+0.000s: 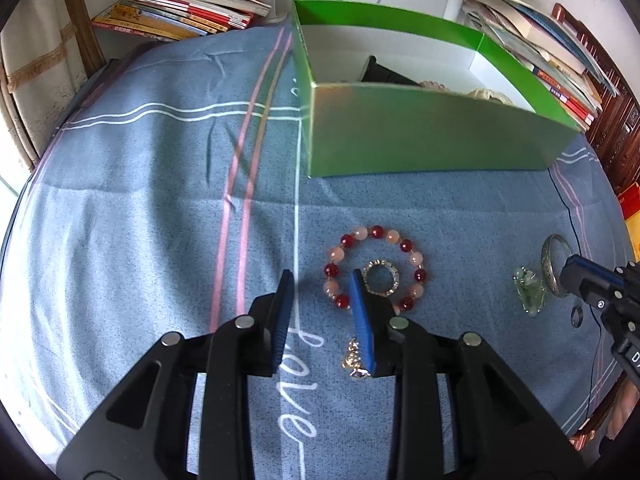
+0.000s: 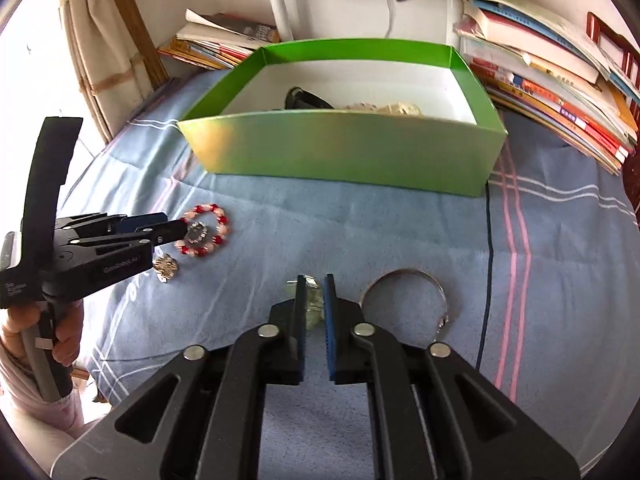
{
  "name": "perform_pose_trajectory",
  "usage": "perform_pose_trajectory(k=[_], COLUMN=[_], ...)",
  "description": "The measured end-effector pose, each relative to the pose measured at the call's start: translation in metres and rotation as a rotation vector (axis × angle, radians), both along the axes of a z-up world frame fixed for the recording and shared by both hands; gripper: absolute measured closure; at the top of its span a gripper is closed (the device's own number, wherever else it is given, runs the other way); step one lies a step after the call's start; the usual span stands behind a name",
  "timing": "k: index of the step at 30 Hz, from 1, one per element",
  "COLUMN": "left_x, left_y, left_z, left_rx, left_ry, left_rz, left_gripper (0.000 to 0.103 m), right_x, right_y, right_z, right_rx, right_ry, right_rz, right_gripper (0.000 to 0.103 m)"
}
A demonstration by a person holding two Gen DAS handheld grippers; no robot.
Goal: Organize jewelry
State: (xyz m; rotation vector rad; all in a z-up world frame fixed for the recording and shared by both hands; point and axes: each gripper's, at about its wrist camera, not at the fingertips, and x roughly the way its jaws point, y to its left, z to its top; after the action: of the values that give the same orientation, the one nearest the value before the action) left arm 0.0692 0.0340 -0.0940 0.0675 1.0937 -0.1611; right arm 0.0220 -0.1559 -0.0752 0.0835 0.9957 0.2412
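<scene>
Across the blue cloth [image 1: 120, 200] I have plenty of bare room on my left side, out to the stacked books [image 1: 180, 12] at the far edge; more books [image 2: 560, 92] crowd the right edge. Straight ahead, the green box [image 2: 340, 152] stands open, its near wall a barrier between the jewelry and the inside, where a dark item and pale pieces already lie.

My left gripper [image 1: 320, 280] hangs over the red and pink bead bracelet [image 1: 400, 242], which lies flat with a sparkly ring [image 1: 381, 278] inside its loop. Its jaws stand partly apart with nothing pressed between them; one blue pad overlaps the bracelet's near side, and a gold charm [image 1: 354, 360] lies just beside that pad.

My right gripper [image 2: 312, 284] is nearly closed, its pads clamped on a pale green jade piece [image 2: 312, 300]. Just to its right the silver bangle [image 2: 404, 276] lies on the cloth, close to the finger. A small ring [image 1: 576, 316] sits near the bangle.
</scene>
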Motion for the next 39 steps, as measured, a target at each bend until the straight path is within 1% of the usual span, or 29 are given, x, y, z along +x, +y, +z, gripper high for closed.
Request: perform_pose_trajectory(k=[3,4,5,8,15,16,17,18,19,20,21,23,28,31,33,39], left_x=[-0.001,-0.001,-0.001,0.000,0.002,0.002,0.001,0.001,0.000,-0.001,-0.002,-0.005,-0.010,-0.014,-0.014,-0.014], left_y=[-0.005,-0.006,-0.007,-0.010,-0.012,-0.012,-0.012,-0.011,-0.011,-0.011,-0.012,-0.014,-0.019,-0.024,-0.026,-0.026], left_z=[-0.001,-0.001,-0.001,-0.001,-0.001,-0.001,-0.001,-0.001,-0.001,-0.001,-0.001,0.000,-0.001,-0.001,-0.001,0.000], left_rx=[0.019,0.020,0.024,0.036,0.034,0.032,0.033,0.030,0.027,0.026,0.025,0.023,0.022,0.028,0.032,0.025], left_ry=[-0.010,-0.011,-0.013,-0.018,-0.021,-0.021,-0.024,-0.025,-0.024,-0.023,-0.022,-0.020,-0.016,-0.015,-0.016,-0.017], left_rz=[-0.012,-0.015,-0.017,-0.027,-0.038,-0.038,-0.039,-0.042,-0.044,-0.047,-0.049,-0.058,-0.069,-0.085,-0.094,-0.094], left_gripper=[0.069,0.068,0.068,0.067,0.067,0.067,0.070,0.077,0.080,0.086,0.090,0.093,0.093,0.093,0.089,0.088], right_x=[0.001,0.001,0.001,0.002,0.006,0.006,0.006,0.006,0.006,0.006,0.006,0.006,0.006,0.006,0.005,0.006], right_y=[-0.002,-0.001,0.000,0.006,0.022,0.023,0.024,0.024,0.024,0.023,0.023,0.023,0.025,0.027,0.027,0.027], right_z=[-0.004,-0.007,-0.009,-0.015,-0.027,-0.027,-0.028,-0.028,-0.028,-0.028,-0.028,-0.028,-0.028,-0.028,-0.029,-0.029], right_rx=[-0.015,-0.021,-0.026,-0.022,-0.038,-0.044,-0.049,-0.050,-0.049,-0.048,-0.046,-0.047,-0.057,-0.087,-0.096,-0.098], right_ry=[0.011,0.018,0.023,0.036,0.065,0.059,0.056,0.056,0.056,0.055,0.055,0.053,0.047,0.038,0.035,0.034], right_rz=[-0.007,-0.007,-0.005,0.012,0.028,0.029,0.030,0.030,0.030,0.030,0.031,0.031,0.028,0.021,0.018,0.020], right_gripper=[0.077,0.071,0.069,0.069,0.069,0.069,0.069,0.069,0.069,0.069,0.069,0.068,0.066,0.066,0.066,0.065])
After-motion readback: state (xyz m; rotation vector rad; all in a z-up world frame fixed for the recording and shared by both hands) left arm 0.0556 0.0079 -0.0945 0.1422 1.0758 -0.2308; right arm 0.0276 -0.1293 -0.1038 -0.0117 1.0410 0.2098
